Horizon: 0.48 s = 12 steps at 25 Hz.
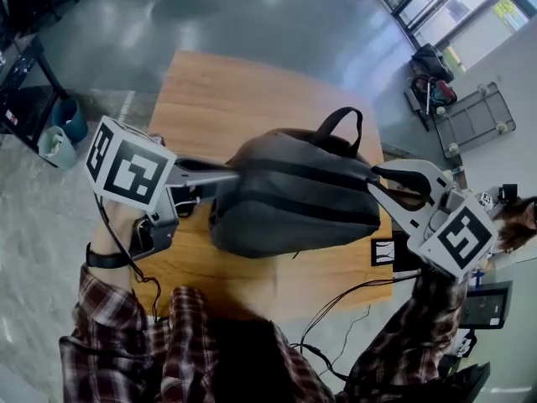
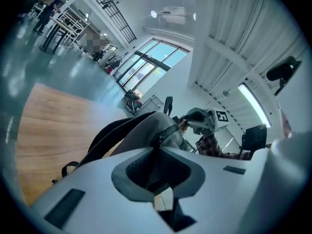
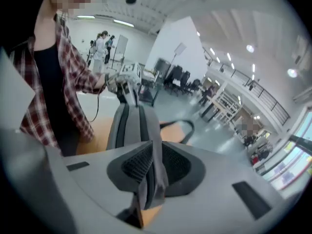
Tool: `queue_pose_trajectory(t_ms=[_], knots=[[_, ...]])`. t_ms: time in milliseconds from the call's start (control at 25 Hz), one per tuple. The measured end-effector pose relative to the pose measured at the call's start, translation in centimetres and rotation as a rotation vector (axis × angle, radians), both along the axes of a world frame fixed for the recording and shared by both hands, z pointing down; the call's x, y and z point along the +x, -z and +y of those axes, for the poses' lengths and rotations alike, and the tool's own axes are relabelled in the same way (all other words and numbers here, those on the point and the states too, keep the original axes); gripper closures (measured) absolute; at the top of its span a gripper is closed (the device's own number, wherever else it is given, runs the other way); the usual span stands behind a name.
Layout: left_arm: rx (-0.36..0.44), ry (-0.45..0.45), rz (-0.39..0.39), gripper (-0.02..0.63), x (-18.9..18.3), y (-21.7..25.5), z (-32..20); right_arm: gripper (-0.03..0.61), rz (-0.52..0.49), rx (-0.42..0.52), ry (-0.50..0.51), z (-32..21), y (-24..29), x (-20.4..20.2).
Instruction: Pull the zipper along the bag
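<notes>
A dark grey backpack (image 1: 294, 193) lies on its side on the wooden table (image 1: 210, 82), its carry loop (image 1: 340, 124) pointing away from me. A dark zipper strip (image 1: 302, 169) runs along its length. My left gripper (image 1: 233, 173) reaches in from the left, its jaws closed on the bag's left end. In the left gripper view the backpack (image 2: 146, 126) runs into the left gripper (image 2: 158, 152) beside a zipper pull (image 2: 162, 139). My right gripper (image 1: 376, 177) pinches a fold of fabric at the right end. The right gripper view shows that fold of the backpack (image 3: 134, 126) clamped in the right gripper (image 3: 152, 152).
Black cables (image 1: 336, 309) hang off the table's near edge by my sleeves. A small black-and-white card (image 1: 383, 252) lies at the right front corner. On the floor stand a blue bin (image 1: 71, 120) at left and a wheeled cart (image 1: 474, 116) at right. People (image 3: 102, 43) stand far off.
</notes>
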<state>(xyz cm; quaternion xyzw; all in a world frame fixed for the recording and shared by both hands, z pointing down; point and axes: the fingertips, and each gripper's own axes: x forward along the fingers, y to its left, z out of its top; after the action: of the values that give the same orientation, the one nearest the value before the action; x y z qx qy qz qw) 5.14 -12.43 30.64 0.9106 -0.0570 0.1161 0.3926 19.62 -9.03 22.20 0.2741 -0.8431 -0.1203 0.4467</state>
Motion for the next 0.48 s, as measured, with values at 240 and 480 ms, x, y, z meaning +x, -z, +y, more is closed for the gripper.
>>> queue_pose_trajectory(t_ms=[240, 480], knots=[[0.029, -0.03, -0.027, 0.571, 0.2, 0.1, 0.4, 0.471, 0.207, -0.065, 0.14, 0.0, -3.2, -10.9], [0.078, -0.052, -0.058, 0.591, 0.8, 0.5, 1.3, 0.449, 0.549, -0.165, 0.201, -2.6, -8.1, -11.9]])
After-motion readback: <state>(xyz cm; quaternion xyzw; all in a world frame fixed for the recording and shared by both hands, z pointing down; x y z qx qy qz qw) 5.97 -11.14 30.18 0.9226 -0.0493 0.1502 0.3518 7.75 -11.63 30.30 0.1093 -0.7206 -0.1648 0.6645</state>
